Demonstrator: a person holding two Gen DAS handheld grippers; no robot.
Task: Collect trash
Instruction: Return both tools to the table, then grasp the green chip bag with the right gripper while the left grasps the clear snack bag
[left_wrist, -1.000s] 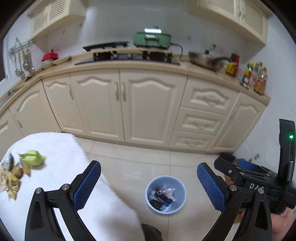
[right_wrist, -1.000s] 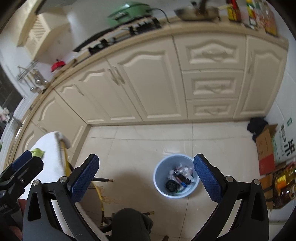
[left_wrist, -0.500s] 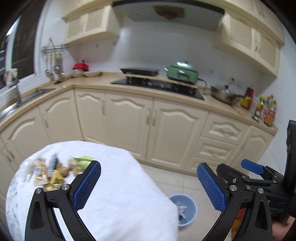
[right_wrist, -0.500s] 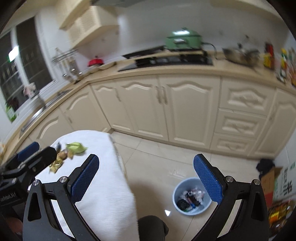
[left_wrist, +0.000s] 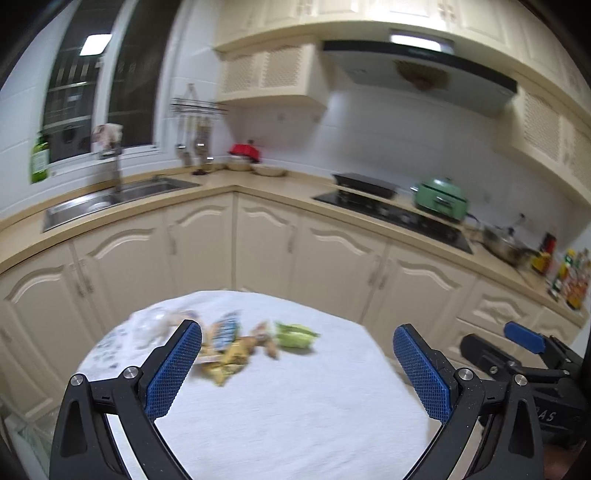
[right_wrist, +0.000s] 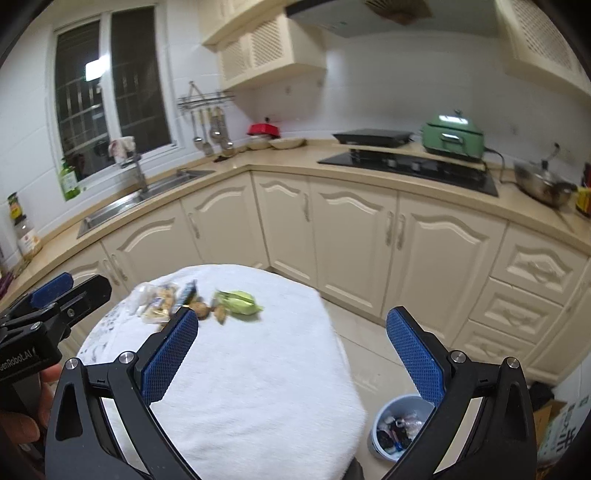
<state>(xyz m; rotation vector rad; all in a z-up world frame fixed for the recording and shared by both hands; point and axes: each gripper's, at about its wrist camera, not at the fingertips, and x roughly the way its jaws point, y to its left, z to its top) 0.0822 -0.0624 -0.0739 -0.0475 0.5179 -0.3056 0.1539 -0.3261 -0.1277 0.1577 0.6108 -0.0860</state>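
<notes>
A small heap of trash lies at the far side of a round table under a white cloth (left_wrist: 280, 398): a green wrapper (left_wrist: 295, 335), yellow and blue packets (left_wrist: 225, 350) and clear plastic (left_wrist: 155, 325). The green wrapper (right_wrist: 240, 302) and packets (right_wrist: 164, 299) show in the right wrist view too. My left gripper (left_wrist: 297, 367) is open over the cloth, nothing between its blue pads. My right gripper (right_wrist: 291, 350) is open as well, and empty. A blue bin (right_wrist: 397, 424) with rubbish in it stands on the floor right of the table.
Cream cabinets (right_wrist: 351, 236) wrap the far wall under a counter with a sink (left_wrist: 110, 199), a hob (right_wrist: 406, 166) and a green cooker (right_wrist: 452, 138). A cardboard box (right_wrist: 557, 428) sits on the floor at the right. Tiled floor lies between table and cabinets.
Both cameras have tilted up and swung left, away from the floor bin toward the table. The trash heap now sits ahead of both open grippers; the bin has left the left wrist view.
</notes>
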